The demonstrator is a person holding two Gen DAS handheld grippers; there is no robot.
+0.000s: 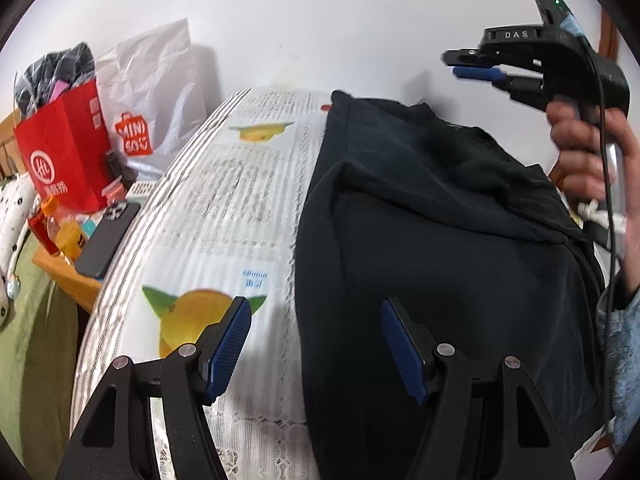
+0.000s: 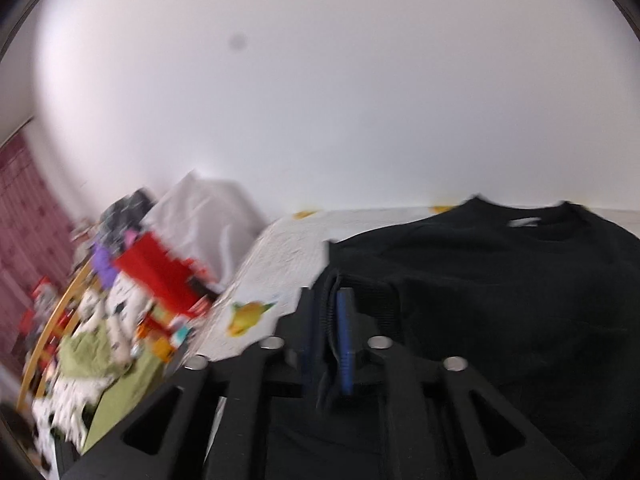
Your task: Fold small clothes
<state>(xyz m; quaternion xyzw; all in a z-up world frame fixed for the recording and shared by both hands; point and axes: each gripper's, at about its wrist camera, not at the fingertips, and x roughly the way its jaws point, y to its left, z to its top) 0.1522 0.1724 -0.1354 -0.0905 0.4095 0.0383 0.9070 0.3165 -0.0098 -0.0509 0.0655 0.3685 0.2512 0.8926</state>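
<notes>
A black garment [image 1: 440,240] lies partly folded on the table's white printed cloth [image 1: 224,208]. My left gripper [image 1: 316,344] is open and empty, low over the garment's left edge. My right gripper [image 1: 472,65] is held high at the right in the left wrist view, fingers close together with nothing visible between them there. In the blurred right wrist view my right gripper [image 2: 328,344] has its blue pads [image 2: 344,344] nearly together with a dark fold of fabric seeming to lie between them, the garment [image 2: 500,280] spread beyond.
At the left a wooden side table [image 1: 68,276] holds a red paper bag [image 1: 64,152], a white Miniso bag [image 1: 152,92], a black phone [image 1: 108,236] and small bottles. A green bed cover [image 1: 32,340] lies below. A white wall stands behind.
</notes>
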